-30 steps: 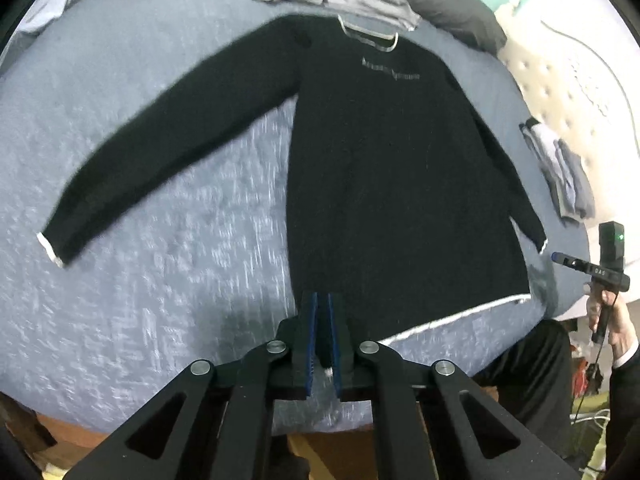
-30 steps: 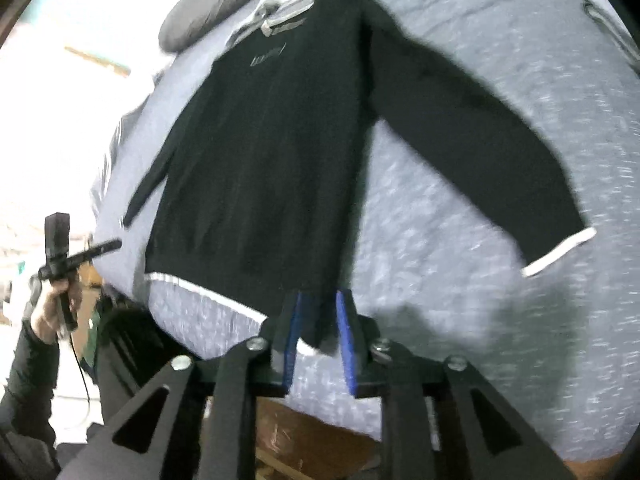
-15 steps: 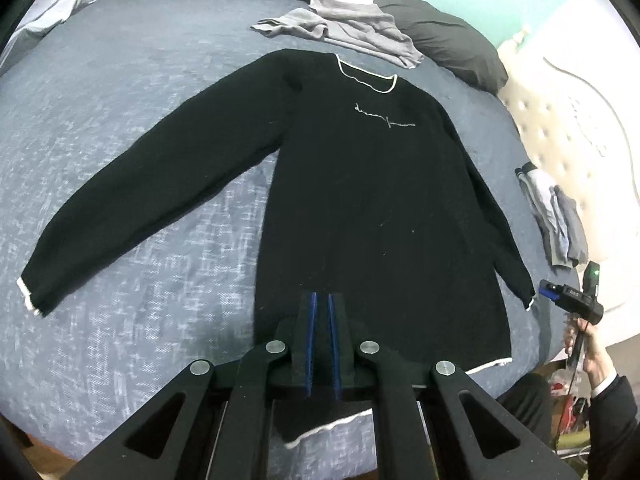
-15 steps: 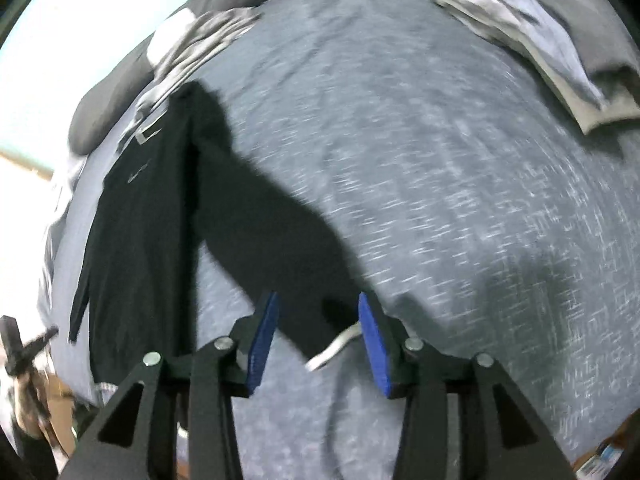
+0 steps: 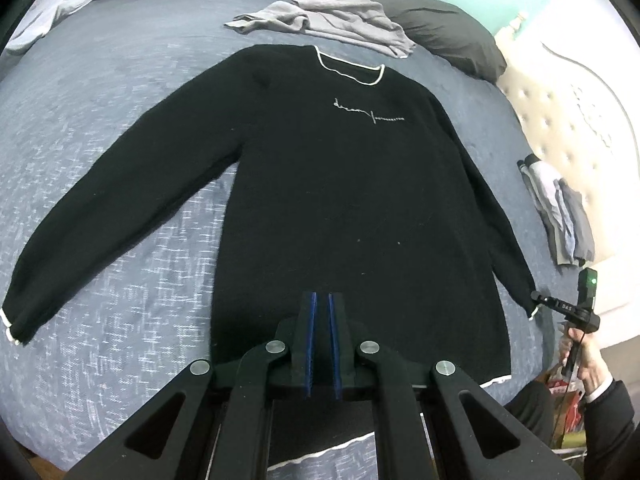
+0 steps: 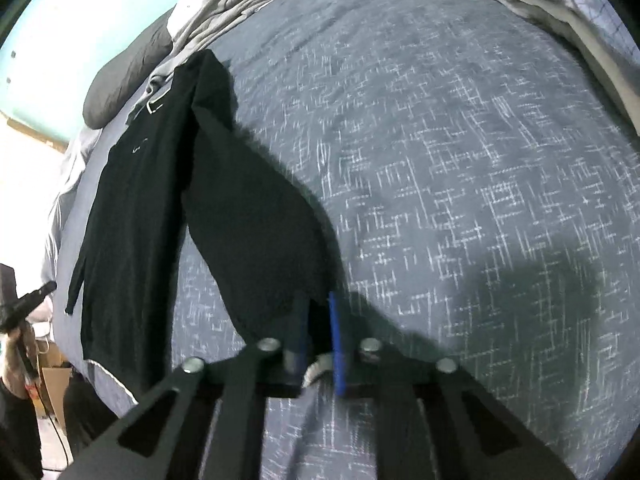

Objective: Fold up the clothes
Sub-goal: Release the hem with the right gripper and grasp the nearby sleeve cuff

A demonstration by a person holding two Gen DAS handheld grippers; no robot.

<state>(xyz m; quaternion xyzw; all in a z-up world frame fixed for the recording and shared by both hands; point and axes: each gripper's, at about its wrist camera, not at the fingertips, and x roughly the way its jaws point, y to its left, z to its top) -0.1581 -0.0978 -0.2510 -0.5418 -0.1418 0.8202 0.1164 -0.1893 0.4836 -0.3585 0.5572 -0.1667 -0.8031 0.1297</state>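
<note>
A black sweater (image 5: 352, 200) with white trim lies face up and flat on the blue-grey bed (image 5: 100, 80). One sleeve (image 5: 120, 208) stretches out to the left and the other lies along the body. My left gripper (image 5: 320, 312) hovers over the lower body, just above the white hem. Its blue pads are together and I see nothing between them. In the right wrist view my right gripper (image 6: 318, 320) is shut on the end of the spread sleeve (image 6: 256, 248). The white cuff (image 6: 316, 372) shows between its fingers, and the body (image 6: 132, 220) lies to the left.
A crumpled grey garment (image 5: 332, 16) and a dark pillow (image 5: 440, 28) lie beyond the collar. Folded clothes (image 5: 560, 216) sit at the bed's right edge. A person's hand holding a black device (image 5: 576, 312) is beside the bed. Pale clothing (image 6: 560, 8) lies in the far corner.
My right gripper left the hem, swung over to the spread sleeve's cuff and closed its fingers on it. My left gripper stayed shut and rose further over the sweater's body.
</note>
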